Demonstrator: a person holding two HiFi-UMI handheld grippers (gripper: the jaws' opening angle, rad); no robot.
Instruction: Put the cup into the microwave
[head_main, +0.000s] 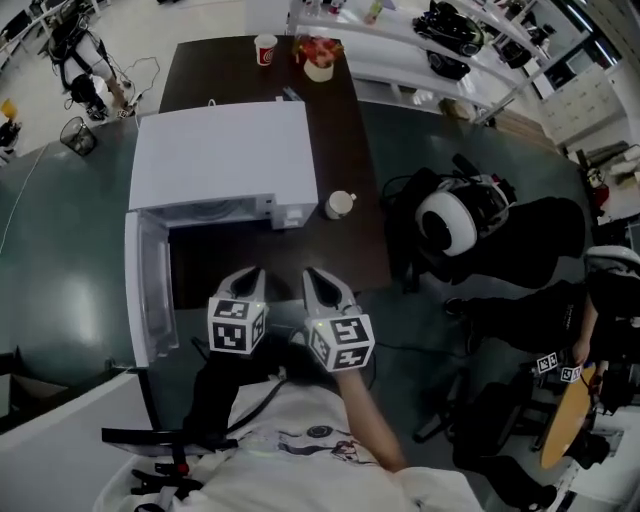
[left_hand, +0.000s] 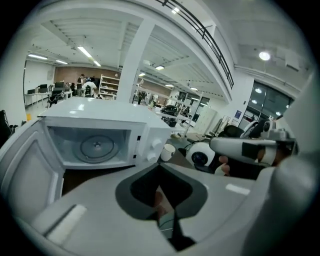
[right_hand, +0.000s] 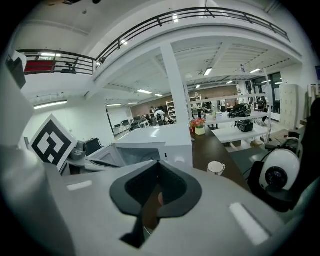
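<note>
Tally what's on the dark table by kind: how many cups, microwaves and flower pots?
Cups: 2 (white cup, red cup)
Microwave: 1
Flower pot: 1
Total: 4

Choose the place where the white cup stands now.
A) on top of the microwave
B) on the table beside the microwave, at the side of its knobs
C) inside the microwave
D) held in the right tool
B: the white cup stands on the dark table, next to the knob side of the microwave, apart from both tools.
</note>
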